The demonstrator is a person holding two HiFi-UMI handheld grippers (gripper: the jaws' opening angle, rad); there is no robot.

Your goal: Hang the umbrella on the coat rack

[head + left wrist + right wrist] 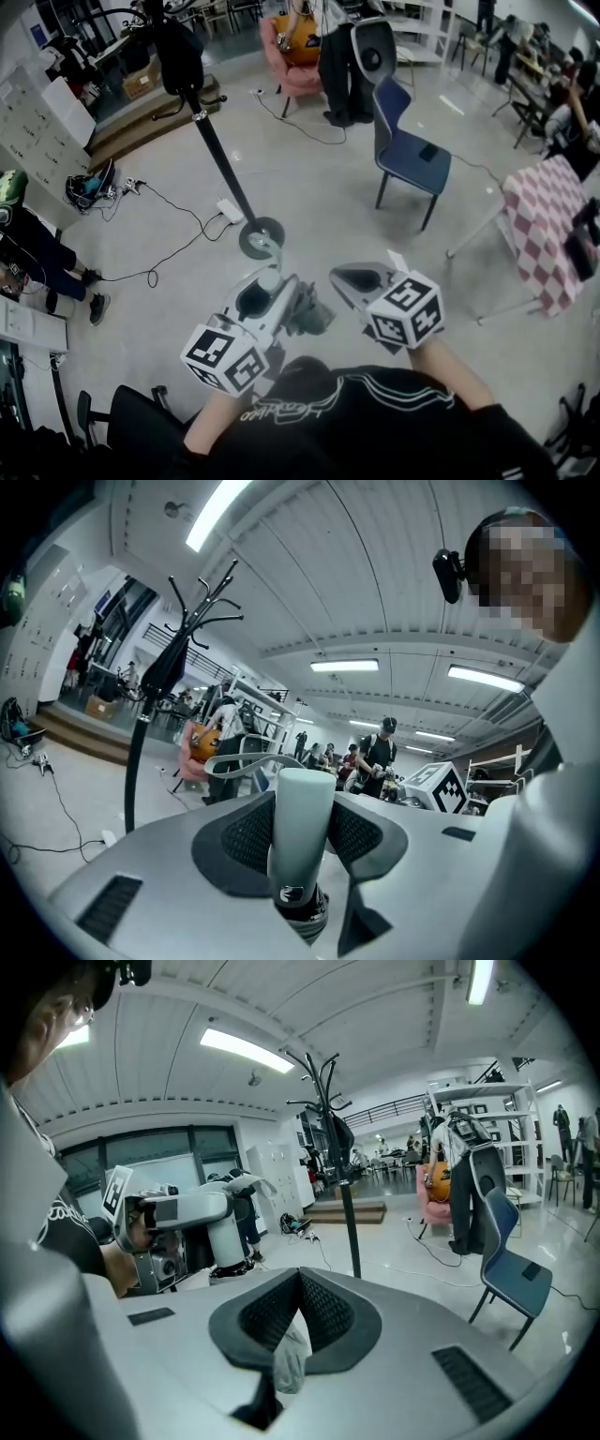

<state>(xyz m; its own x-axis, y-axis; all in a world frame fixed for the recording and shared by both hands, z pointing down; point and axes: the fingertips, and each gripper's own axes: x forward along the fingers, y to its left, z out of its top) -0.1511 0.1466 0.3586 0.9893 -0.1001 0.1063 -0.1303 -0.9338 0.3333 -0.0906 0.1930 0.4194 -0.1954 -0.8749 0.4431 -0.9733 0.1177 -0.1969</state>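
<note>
Head cam looks steeply down, left gripper and right gripper close at the bottom, floor beyond. Each gripper cam sits right behind its own jaws, facing out across the room. All three catch the rack; the chair only shows in head and right.

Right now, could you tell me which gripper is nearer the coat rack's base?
Left. The left gripper is just below the base in the head view; the right gripper is farther right.

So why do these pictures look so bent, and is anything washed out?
Head view: wide lens bows the room, corners black. Left gripper view: ceiling light glares white, umbrella handle looms large. Right gripper view: same bending, light strip bright.
</note>
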